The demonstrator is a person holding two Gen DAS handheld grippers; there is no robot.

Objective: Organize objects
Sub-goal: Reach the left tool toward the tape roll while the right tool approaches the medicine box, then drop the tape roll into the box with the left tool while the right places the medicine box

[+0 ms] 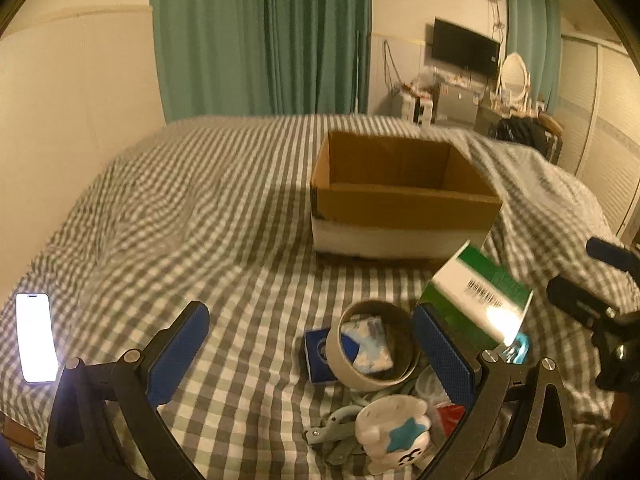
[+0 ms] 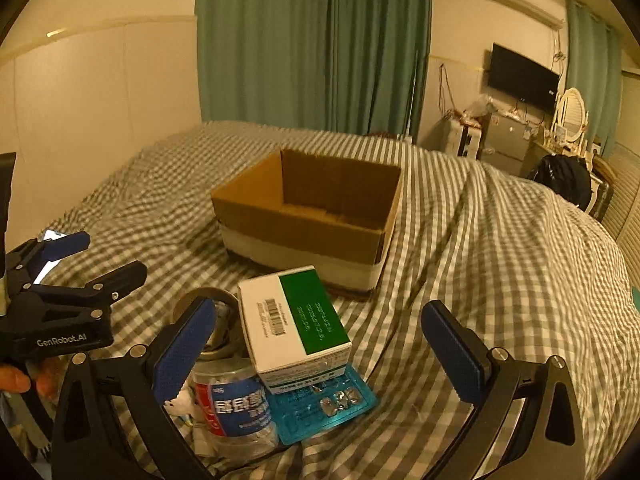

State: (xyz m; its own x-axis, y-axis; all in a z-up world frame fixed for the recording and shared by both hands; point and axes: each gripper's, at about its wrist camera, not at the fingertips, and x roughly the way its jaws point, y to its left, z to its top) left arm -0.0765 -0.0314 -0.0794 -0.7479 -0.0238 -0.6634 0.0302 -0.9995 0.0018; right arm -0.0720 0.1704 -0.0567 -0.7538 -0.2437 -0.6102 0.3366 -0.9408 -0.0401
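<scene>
On the checked bedspread (image 1: 224, 216), near the foot of the bed: a loose pile of small things, with an open cardboard box (image 1: 400, 196) set further up the bed, well apart from the pile. Box upright, flaps open; what shows of its inside looks bare.

Pile, seen from the left wrist view: a roll of tape (image 1: 374, 346) tilted on its side, a patterned packet (image 1: 370, 344) showing through its hole, a dark blue box (image 1: 316, 356) just behind and touching it. Nearer the camera, a white mug with a blue star (image 1: 394, 436) and a grey clip-like tool (image 1: 334, 428) beside it; blurred, so the tool's kind is uncertain. A green-and-white carton (image 2: 294, 322) lies tilted on top of the pile, barcode side up.

From the right wrist view: the carton rests on a teal blister pack (image 2: 324, 404) and leans against a clear bottle with a red-and-blue label (image 2: 234, 408). Tape roll behind the bottle.

Left gripper (image 1: 312, 356): jaws spread wide, nothing between the pads, held above the pile with the tape roll framed between them. Right gripper (image 2: 324, 344): jaws also spread wide, holding nothing, the carton and blister pack lying between its fingers but not touched.

A lit phone (image 1: 36, 338) lies on the bedspread at far left, apart from everything. Green curtains (image 1: 260, 36) behind the bed.
</scene>
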